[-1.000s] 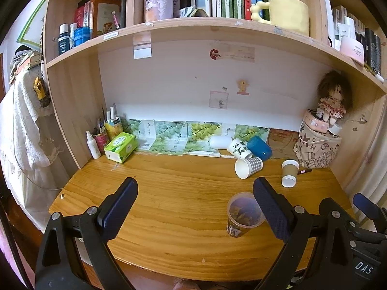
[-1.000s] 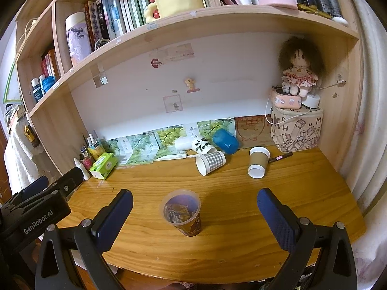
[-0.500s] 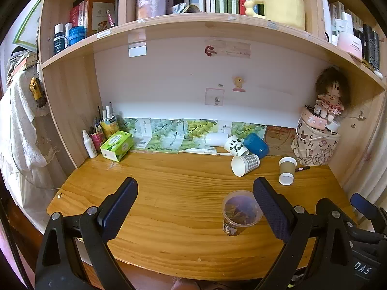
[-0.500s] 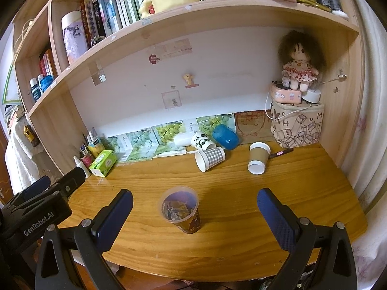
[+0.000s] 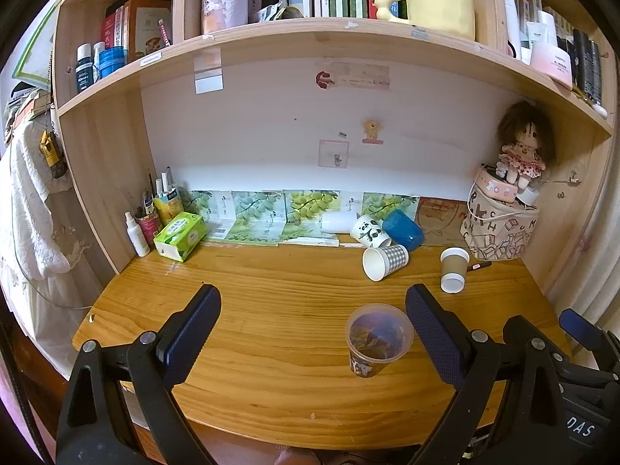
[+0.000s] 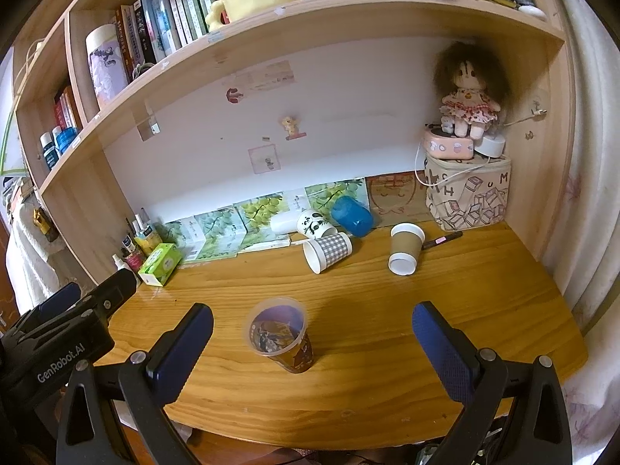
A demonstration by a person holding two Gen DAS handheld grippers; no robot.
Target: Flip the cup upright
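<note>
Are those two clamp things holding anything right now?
No. The left gripper and right gripper are both open and empty; the clear cup stands free on the desk.

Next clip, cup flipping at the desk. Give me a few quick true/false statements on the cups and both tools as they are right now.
1. The printed plastic cup stands upright. True.
2. The checkered paper cup stands upright. False: it lies on its side.
3. The right tool grips the plastic cup. False: it is open, holding nothing.
4. The left tool is open and empty. True.
5. The brown paper cup lies by the blue cup, touching it. False: they are apart.
</note>
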